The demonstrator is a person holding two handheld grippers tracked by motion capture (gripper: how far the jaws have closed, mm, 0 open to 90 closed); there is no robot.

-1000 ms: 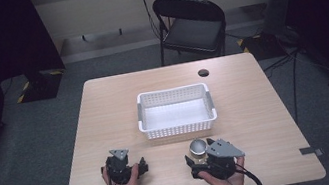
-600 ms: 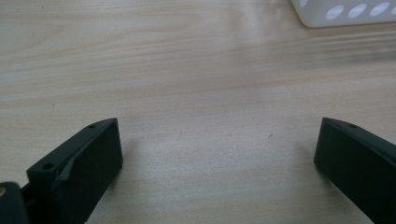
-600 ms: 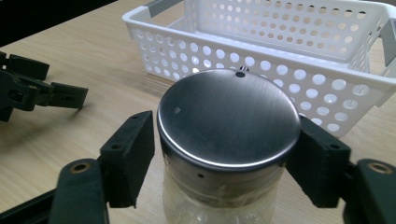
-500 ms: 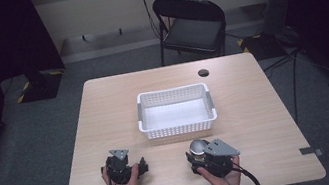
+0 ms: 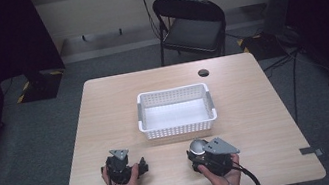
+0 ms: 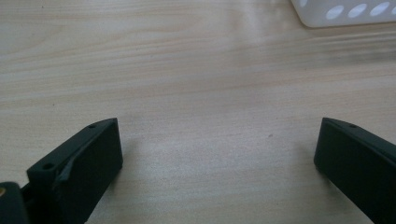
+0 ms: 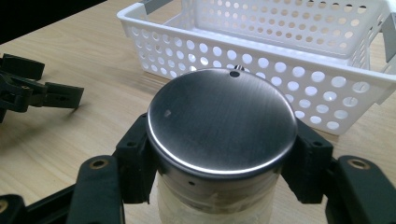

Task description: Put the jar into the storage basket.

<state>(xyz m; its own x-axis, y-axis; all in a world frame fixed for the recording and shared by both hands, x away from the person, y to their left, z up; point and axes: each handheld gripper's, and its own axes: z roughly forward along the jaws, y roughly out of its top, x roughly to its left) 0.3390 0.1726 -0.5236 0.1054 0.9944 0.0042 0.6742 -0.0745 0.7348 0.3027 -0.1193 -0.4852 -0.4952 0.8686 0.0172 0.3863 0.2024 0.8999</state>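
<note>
On the counter [image 5: 256,107], near its middle, a white basket [image 5: 176,111] stands empty, so the main job, putting the jar in it as I judge, is not yet done. Near the front edge at the right, the right gripper [image 5: 201,151] has its fingers [image 7: 135,158] pinching a jar [image 7: 222,140] with a round metal lid, held just in front of the basket's near wall; the pick-up looks complete, and the lift over the rim and the release are left. At the near left, the left gripper [image 5: 140,166] rests with fingers [image 6: 88,158] spread wide over bare wood. The jar's lower body is cut off, its contents hard to make out. A small dark disc [image 5: 203,72] at the far edge is too small to identify.
</note>
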